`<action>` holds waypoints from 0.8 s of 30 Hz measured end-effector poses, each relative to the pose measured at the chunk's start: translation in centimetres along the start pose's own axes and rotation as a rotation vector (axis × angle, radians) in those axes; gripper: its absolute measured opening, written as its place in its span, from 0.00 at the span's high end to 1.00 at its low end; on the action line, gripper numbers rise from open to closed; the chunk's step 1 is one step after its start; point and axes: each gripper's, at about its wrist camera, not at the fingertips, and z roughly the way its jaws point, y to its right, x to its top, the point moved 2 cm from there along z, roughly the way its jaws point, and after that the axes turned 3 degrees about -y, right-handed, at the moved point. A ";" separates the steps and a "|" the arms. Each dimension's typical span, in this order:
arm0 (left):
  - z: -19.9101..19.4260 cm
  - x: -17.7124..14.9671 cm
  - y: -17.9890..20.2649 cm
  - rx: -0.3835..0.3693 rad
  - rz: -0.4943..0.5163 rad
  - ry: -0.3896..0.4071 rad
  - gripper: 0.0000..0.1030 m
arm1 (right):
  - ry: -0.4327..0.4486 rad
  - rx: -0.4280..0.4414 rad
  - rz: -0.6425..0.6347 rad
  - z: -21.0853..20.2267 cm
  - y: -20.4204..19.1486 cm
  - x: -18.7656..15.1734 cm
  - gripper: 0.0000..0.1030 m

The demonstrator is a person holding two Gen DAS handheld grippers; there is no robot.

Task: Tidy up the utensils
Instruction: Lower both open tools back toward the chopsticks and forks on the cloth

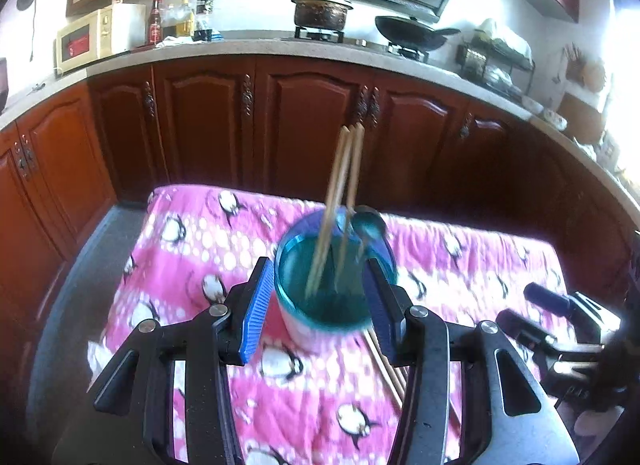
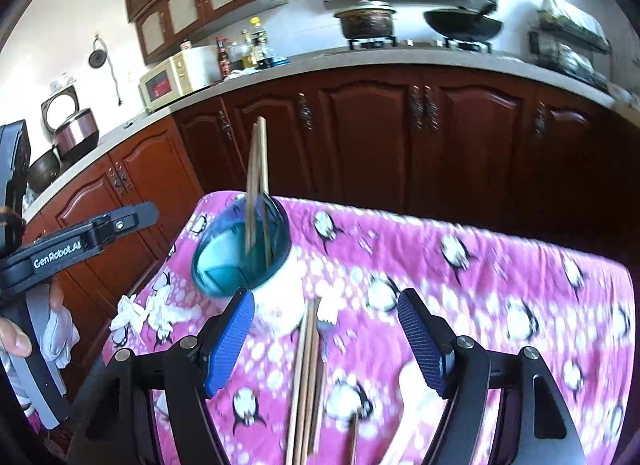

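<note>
Chopsticks (image 2: 305, 381) cut off below, blurred fork (image 2: 326, 317), cup (image 2: 256, 265) beside.

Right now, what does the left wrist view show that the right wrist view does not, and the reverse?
Only the left wrist view shows the left gripper open around the blue cup, with a spoon inside.

Only the right wrist view shows the open right gripper above a fork lying on the cloth, plus a rice cooker.

Both show the cup with its upright chopsticks, loose chopsticks on the pink penguin cloth, and the kitchen counter.
</note>
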 end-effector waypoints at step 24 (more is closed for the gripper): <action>3.6 -9.9 4.1 -0.169 -0.063 -0.289 0.56 | -0.148 -0.113 0.213 -2.9 7.8 -10.6 0.22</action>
